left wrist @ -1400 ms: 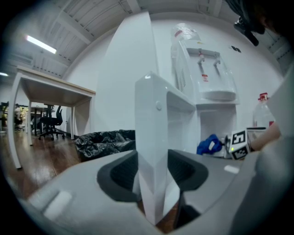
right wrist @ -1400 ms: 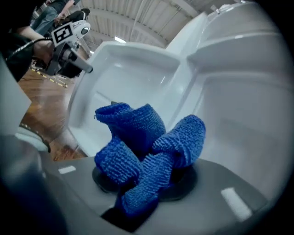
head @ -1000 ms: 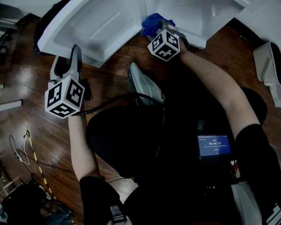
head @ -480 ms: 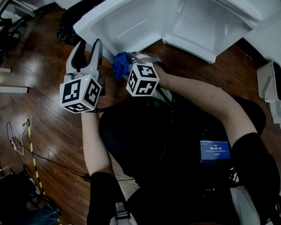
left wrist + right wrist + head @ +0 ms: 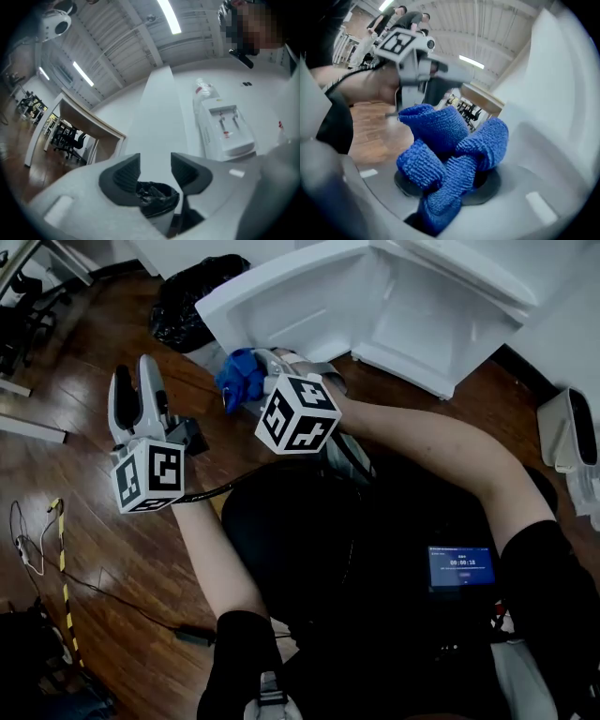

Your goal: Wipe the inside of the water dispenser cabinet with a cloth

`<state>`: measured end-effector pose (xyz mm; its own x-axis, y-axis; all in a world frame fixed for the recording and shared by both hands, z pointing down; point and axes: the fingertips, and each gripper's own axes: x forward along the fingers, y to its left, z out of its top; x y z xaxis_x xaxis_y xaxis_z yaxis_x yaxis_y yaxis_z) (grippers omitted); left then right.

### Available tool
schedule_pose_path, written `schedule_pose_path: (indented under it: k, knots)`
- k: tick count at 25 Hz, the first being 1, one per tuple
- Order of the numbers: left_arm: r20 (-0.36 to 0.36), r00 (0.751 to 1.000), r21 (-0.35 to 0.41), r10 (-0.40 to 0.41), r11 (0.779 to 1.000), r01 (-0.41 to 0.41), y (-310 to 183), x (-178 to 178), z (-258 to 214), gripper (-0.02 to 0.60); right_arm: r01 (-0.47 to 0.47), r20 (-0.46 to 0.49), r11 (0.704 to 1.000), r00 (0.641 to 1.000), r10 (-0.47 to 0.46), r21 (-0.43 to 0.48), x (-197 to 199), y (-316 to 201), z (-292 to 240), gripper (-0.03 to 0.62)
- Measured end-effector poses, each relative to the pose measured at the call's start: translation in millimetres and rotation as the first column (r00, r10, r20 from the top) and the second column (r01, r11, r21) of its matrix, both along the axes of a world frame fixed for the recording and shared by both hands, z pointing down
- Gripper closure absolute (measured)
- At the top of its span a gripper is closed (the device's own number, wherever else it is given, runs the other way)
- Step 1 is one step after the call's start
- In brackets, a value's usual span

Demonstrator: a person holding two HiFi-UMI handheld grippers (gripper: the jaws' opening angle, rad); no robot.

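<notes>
Right gripper (image 5: 255, 382) pinches the bunched blue cloth (image 5: 238, 377) just short of the open white dispenser cabinet (image 5: 424, 320), likely staged for wiping inside; left gripper (image 5: 136, 382) is spread, empty and held aside, probably to stay clear.

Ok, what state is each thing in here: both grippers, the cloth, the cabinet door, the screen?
left gripper: jaws apart, nothing between them
right gripper: shut on the blue cloth
blue cloth: bunched up in those jaws
cabinet door: swung open
small screen: lit
</notes>
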<state>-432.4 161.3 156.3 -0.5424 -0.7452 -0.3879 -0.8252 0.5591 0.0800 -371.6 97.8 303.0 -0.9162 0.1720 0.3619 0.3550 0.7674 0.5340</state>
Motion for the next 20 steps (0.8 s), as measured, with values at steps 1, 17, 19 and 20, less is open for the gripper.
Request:
schedule_pose_path:
  k: [1, 17, 19, 20]
  knots:
    - [-0.007, 1.0, 0.003, -0.001, 1.0, 0.001, 1, -1, 0, 0.379, 0.002, 0.054, 1.0, 0.999, -0.001, -0.008, 0, 2, -28, 0.442]
    - [-0.115, 0.927, -0.204, 0.356, 0.905, -0.373, -88, 48, 66, 0.379, -0.114, 0.159, 0.918, 0.97, 0.186, -0.379, -8, -80, -165, 0.441]
    - [-0.109, 0.917, -0.172, 0.384, 0.901, -0.398, -84, 50, 62, 0.379, -0.108, 0.144, 0.888, 0.971, 0.19, -0.447, 1, -93, -165, 0.441]
    - [-0.104, 0.912, -0.157, 0.397, 0.899, -0.409, -82, 53, 58, 0.379, -0.099, 0.15, 0.869, 0.97, 0.194, -0.484, 6, -98, -167, 0.441]
